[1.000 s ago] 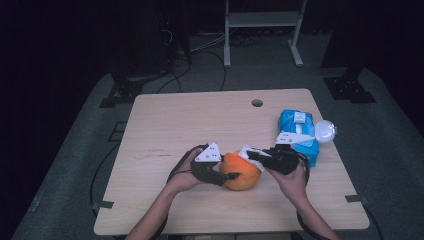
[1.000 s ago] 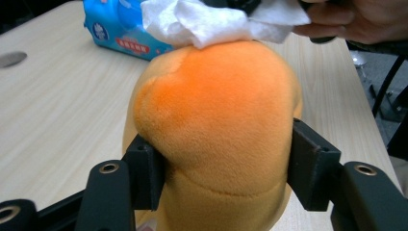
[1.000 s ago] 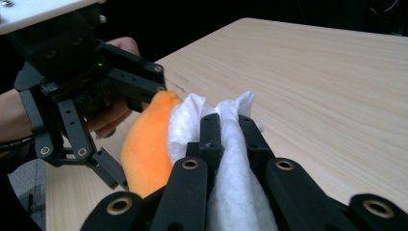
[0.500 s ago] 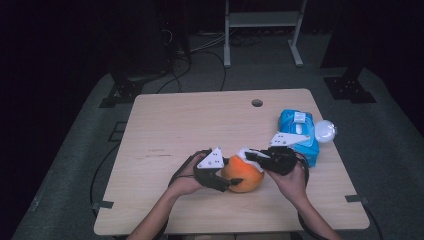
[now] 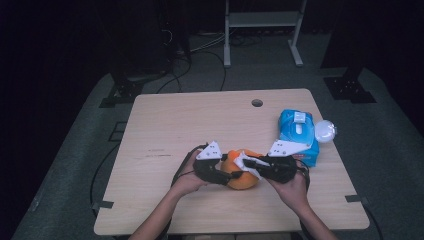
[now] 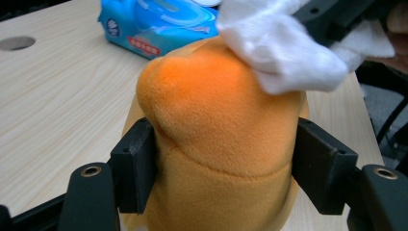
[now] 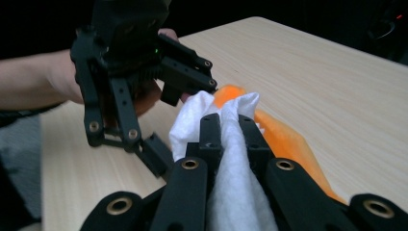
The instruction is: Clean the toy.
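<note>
2 grippers meet over 1 soft orange plush toy (image 5: pixel 242 175) near the front edge of the pale wooden table (image 5: pixel 190 120). The left gripper (image 6: pixel 226 166) has its jaws on either flank of the toy; they have just been opening, and the pads look to rest against the pile with little squeeze — a loose cradle, I judge. The right gripper (image 7: pixel 231 127) has its jaws pressed together on a white crumpled wipe (image 7: pixel 219 144), which lies on the toy's top. The plush should be light and yielding and will dent rather than slip, so the broad middle is the best hold. The wipe is limp and wants pinching at a bunched fold. Farther back lies a blue soft pack of wipes (image 5: pixel 299 135).
</note>
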Motion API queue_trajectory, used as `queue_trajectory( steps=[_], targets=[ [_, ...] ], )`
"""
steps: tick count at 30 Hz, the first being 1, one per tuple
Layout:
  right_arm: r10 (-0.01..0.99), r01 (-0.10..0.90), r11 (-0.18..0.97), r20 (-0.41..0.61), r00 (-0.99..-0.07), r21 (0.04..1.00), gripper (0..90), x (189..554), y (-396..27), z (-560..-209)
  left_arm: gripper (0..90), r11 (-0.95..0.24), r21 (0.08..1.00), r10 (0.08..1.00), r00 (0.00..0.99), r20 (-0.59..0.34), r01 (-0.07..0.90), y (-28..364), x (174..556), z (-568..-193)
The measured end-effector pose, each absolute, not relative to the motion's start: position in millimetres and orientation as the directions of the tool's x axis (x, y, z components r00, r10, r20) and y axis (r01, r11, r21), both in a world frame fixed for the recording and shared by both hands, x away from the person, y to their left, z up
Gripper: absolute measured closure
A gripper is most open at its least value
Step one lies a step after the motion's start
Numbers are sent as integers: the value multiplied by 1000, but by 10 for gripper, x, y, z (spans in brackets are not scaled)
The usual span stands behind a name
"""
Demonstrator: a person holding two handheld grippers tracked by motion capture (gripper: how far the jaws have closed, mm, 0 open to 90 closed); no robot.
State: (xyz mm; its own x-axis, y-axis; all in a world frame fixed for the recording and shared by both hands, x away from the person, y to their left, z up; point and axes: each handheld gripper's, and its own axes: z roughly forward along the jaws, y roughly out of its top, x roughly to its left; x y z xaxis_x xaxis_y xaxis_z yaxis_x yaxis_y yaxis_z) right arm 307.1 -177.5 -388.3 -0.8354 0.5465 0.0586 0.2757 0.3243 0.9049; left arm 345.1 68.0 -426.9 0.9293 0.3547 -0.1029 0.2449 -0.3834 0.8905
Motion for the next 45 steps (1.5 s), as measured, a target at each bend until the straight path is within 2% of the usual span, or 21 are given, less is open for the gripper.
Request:
queue_trajectory(
  steps=[5, 8, 13, 17, 21, 24, 28, 30, 32, 35, 38, 45],
  targets=[
    [596, 310, 295, 79, -799, 904, 823, 3150, -1928, -3953, 314, -338, 883, 402, 899, -176, 324, 730, 3524, -4274],
    [606, 319, 284, 88, -790, 904, 823, 3163, -1955, -3982, 312, -334, 882, 411, 894, -181, 333, 701, 3522, -4274],
    [564, 281, 304, 65, -823, 910, 823, 3127, -1820, -3954, 309, -330, 879, 421, 887, -189, 344, 652, 3498, -4280],
    [553, 257, 319, 41, -832, 912, 823, 3140, -1716, -3907, 309, -365, 882, 404, 904, -140, 300, 590, 3434, -4269],
    [588, 263, 308, 35, -808, 914, 823, 3223, -1774, -3883, 310, -379, 881, 386, 914, -128, 283, 604, 3423, -4270],
    [620, 295, 290, 57, -783, 910, 823, 3291, -1886, -3918, 309, -379, 880, 366, 920, -141, 286, 644, 3438, -4271],
    [602, 332, 263, 115, -791, 906, 823, 3309, -2008, -4011, 262, -345, 892, 270, 941, -204, 293, 791, 3501, -4220],
    [596, 326, 270, 109, -796, 906, 823, 3270, -2034, -4032, 240, -337, 889, 284, 934, -218, 310, 854, 3537, -4219],
    [591, 325, 275, 108, -800, 905, 823, 3240, -2059, -4036, 211, -372, 879, 282, 938, -201, 300, 836, 3531, -4269],
    [591, 329, 283, 106, -799, 901, 823, 3226, -2081, -4034, 219, -403, 878, 270, 950, -154, 257, 756, 3483, -4311],
    [585, 334, 283, 114, -803, 899, 823, 3186, -2088, -4022, 311, -437, 871, 276, 955, -107, 224, 726, 3444, -4277],
    [506, 285, 308, 97, -857, 908, 823, 3076, -1887, -3913, 383, -497, 861, 222, 975, 4, 110, 629, 3315, -4263]
  ],
)
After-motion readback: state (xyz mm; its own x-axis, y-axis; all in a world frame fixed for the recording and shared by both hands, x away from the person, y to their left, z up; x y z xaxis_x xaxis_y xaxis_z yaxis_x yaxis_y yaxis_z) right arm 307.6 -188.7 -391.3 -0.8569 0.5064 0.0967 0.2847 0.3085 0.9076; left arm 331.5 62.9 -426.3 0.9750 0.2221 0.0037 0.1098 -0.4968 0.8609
